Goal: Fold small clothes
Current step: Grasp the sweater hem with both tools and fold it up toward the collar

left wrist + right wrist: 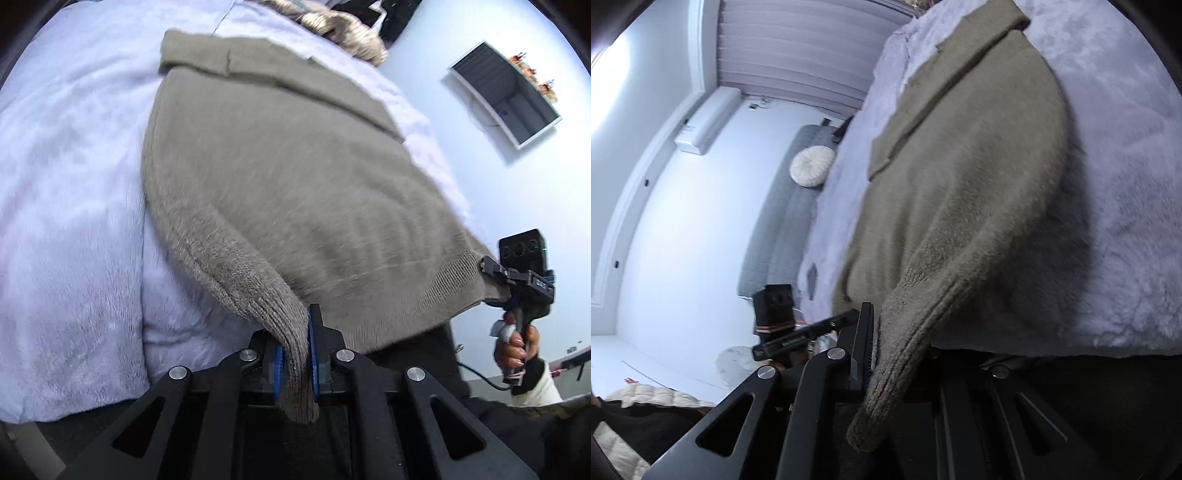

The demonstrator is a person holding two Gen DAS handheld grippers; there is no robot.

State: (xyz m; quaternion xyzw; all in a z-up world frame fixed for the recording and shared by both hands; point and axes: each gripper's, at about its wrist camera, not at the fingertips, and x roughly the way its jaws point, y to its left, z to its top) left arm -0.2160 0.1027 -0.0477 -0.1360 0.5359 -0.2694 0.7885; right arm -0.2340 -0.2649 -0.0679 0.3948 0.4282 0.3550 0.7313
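A taupe knitted sweater [280,177] lies spread on a pale fluffy blanket [66,177], its collar end far from me. My left gripper [298,332] is shut on the ribbed hem corner, which hangs down between the blue pads [314,354]. In the right wrist view the same sweater [967,177] stretches away, and my right gripper [886,343] is shut on another ribbed hem corner that droops over the jaws and hides the right finger. The right gripper [491,269] also shows in the left wrist view at the sweater's hem, held by a hand [515,347].
The blanket [1123,184] covers a bed. Beside it are a grey padded bench [783,221] with a round white cushion [812,165], a wall air conditioner [707,120] and a wall-mounted screen [506,92]. Quilted fabric [646,400] lies low at the left.
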